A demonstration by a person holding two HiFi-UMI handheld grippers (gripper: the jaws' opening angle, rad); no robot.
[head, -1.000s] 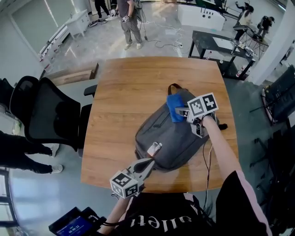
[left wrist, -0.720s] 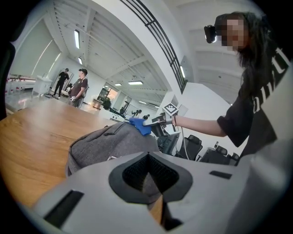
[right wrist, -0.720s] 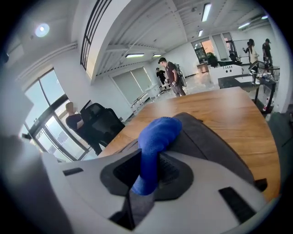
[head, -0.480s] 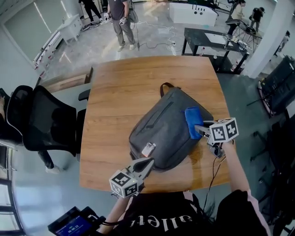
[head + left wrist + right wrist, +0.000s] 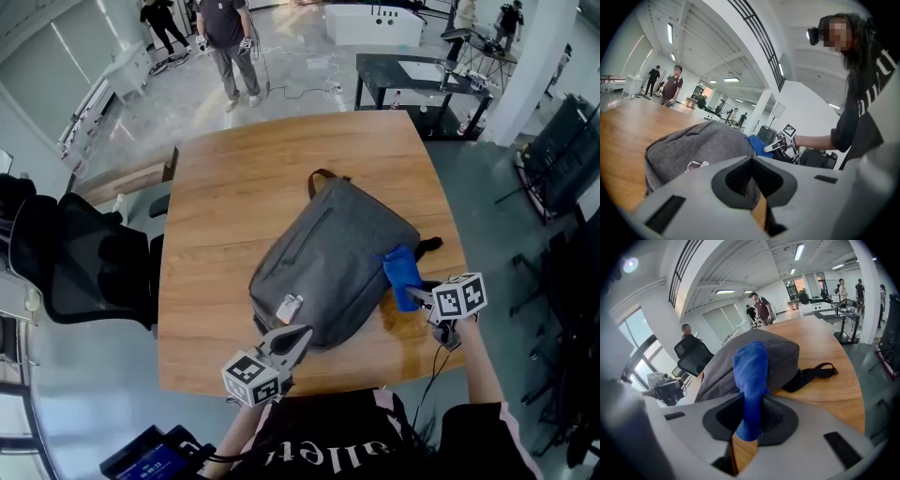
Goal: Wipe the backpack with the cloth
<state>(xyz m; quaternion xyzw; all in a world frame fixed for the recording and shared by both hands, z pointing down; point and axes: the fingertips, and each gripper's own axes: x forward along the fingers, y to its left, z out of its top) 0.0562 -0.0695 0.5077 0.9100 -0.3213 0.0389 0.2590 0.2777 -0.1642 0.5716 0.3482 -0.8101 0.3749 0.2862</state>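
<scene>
— Where's the blue cloth (image 5: pixel 401 278)?
— Clamped in the right claw (image 5: pixel 417 292), at the grey fabric backpack's (image 5: pixel 328 258) 4 o'clock edge, mid wooden table (image 5: pixel 225 197)
— Left claw (image 5: pixel 298 337)?
— Closed, empty, at the backpack's 6 o'clock; black office chair (image 5: pixel 80 267) off the table's 9 o'clock

This is a large open robotics lab or shared office floor rather than a home. It has a bare polished concrete floor (image 5: pixel 169 103), white walls, and long strip lights (image 5: pixel 669 33) on a high ceiling. A plain wooden table (image 5: pixel 234 206) stands with a black office chair (image 5: pixel 80 267) beside it. Farther off are a black workbench (image 5: pixel 412 75) with gear on it, loose cables (image 5: pixel 314 89) across the floor, and people standing (image 5: pixel 225 37) about.
</scene>
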